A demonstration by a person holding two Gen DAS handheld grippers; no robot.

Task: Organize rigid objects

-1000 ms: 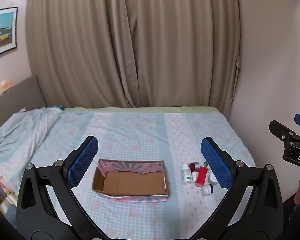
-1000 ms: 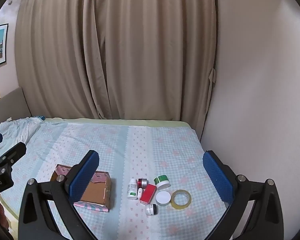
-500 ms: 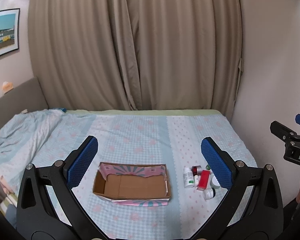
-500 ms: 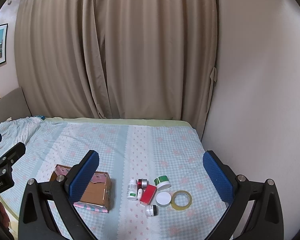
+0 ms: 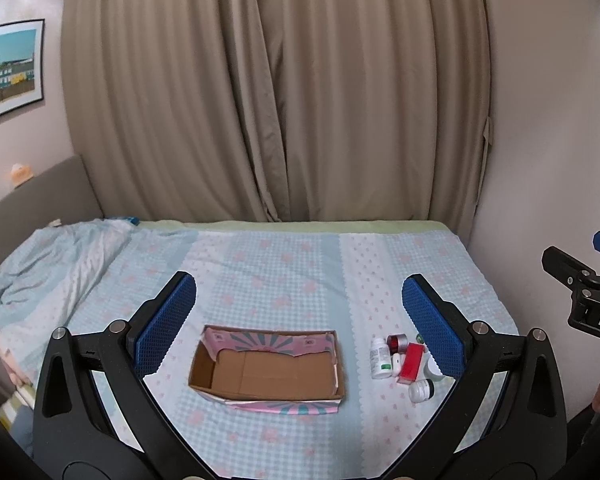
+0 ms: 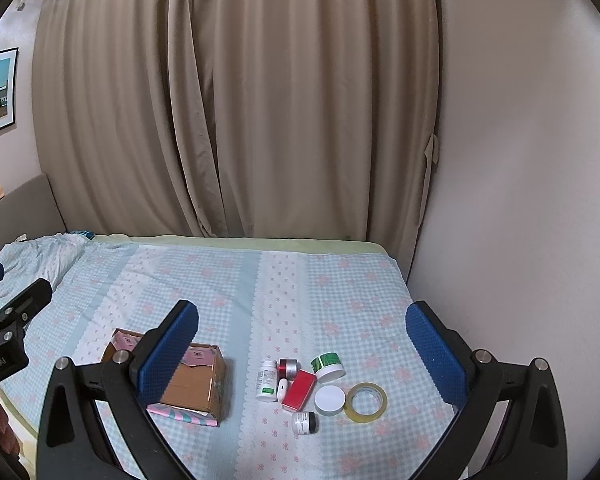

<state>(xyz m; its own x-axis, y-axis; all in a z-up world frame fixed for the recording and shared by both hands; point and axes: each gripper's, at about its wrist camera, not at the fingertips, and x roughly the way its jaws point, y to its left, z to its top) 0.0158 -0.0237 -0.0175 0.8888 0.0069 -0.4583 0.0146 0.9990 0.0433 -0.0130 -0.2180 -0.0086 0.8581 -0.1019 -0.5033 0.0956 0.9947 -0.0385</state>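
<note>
An open cardboard box [image 5: 268, 372] lies on the bed, empty inside; it also shows in the right wrist view [image 6: 196, 384]. To its right is a cluster of small items: a white bottle [image 6: 267, 380], a red box [image 6: 299, 390], a red-and-silver jar [image 6: 288, 367], a green-labelled jar [image 6: 327, 365], a white lid [image 6: 330, 399], a tape roll [image 6: 367, 401] and a small black-capped jar [image 6: 305, 422]. My left gripper [image 5: 300, 328] is open and empty above the box. My right gripper [image 6: 302, 350] is open and empty above the cluster.
The bed [image 6: 236, 280] has a blue checked sheet with pink flowers. A crumpled duvet [image 5: 56, 264] lies at the left. Curtains [image 5: 276, 92] hang behind the bed, and a wall [image 6: 520, 200] runs close along its right side.
The left wrist view has tilted slightly, so the box and items sit a little lower and to the right. The right gripper has barely moved. Both stay open.
</note>
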